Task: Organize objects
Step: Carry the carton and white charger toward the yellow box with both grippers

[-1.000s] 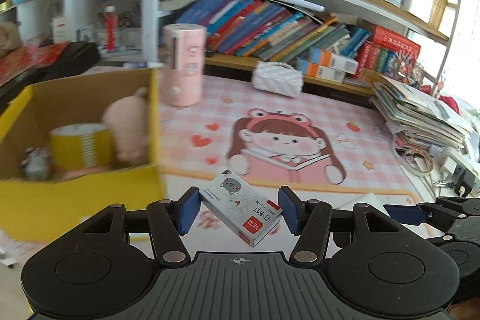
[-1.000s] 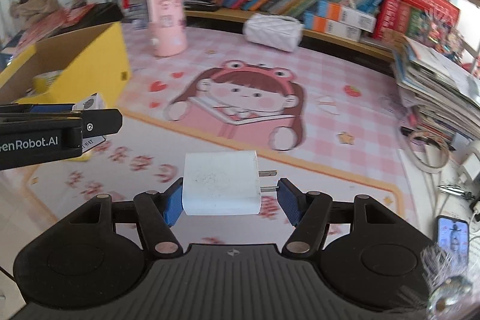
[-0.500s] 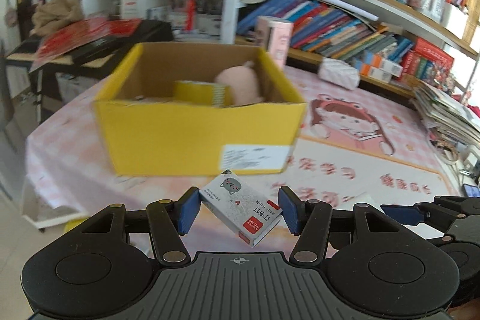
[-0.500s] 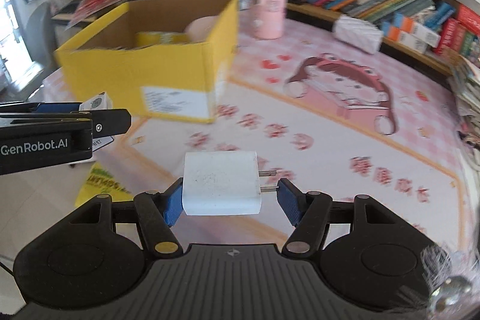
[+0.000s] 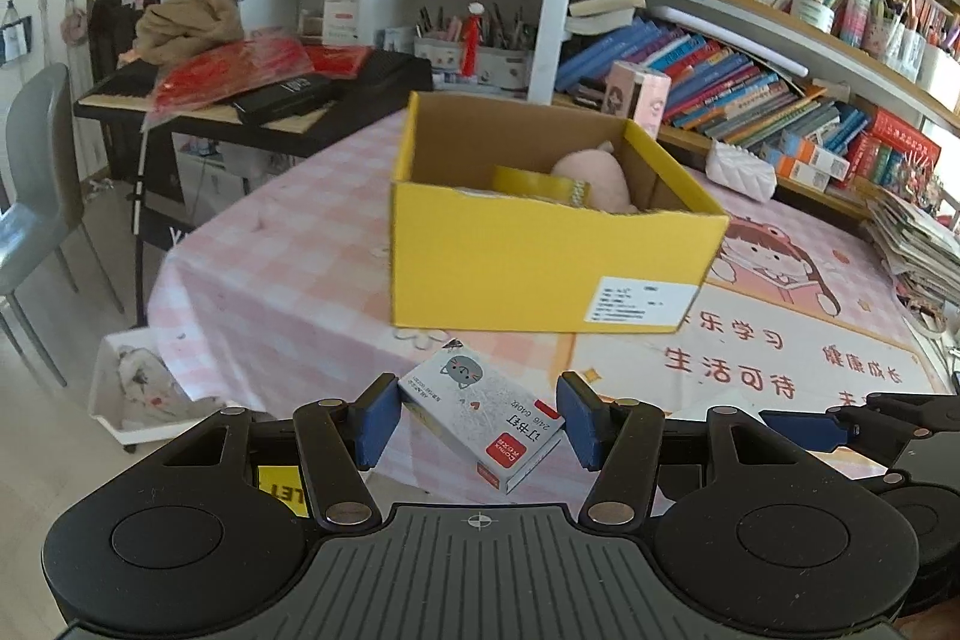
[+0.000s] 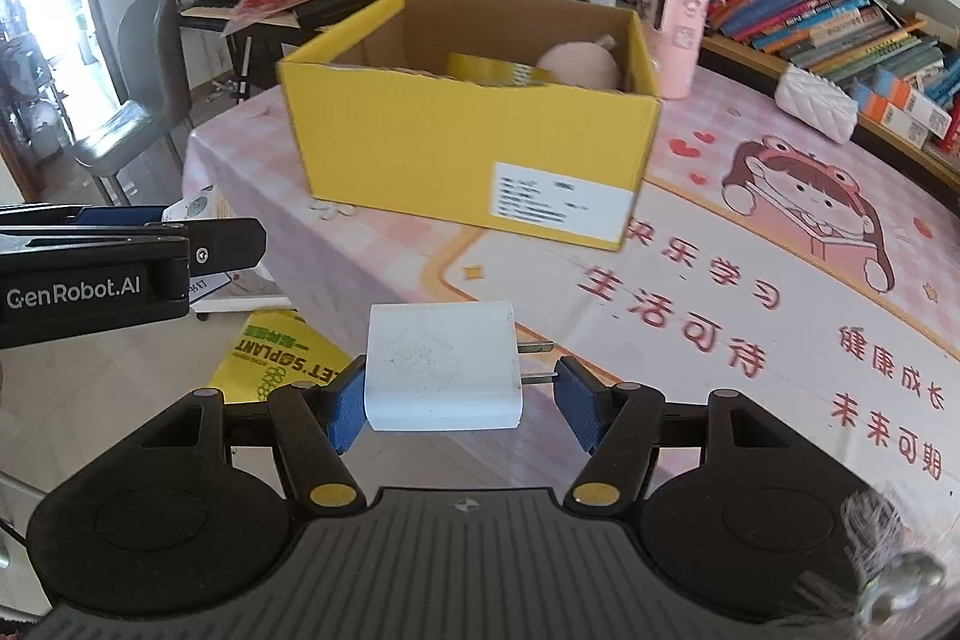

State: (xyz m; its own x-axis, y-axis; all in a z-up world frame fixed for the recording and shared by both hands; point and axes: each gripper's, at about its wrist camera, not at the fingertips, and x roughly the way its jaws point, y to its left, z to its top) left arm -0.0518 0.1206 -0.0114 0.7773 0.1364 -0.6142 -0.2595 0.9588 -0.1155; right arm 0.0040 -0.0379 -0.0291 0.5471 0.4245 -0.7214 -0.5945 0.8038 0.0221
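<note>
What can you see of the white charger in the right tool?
The charger is a white, rounded-corner block that looks like plastic, its top face faintly speckled or scuffed. Two flat metal prongs stick out of its right side, pointing at the right pad. It lies flat and level in the right tool, off the table: the left blue pad presses its left side, while the right pad seems to meet the prong tips, though contact there is hard to confirm. No cable is attached.

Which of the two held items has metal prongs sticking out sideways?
The white charger in the right gripper: two prongs point toward its right finger. The staple box in the left gripper is plain printed card.
</note>
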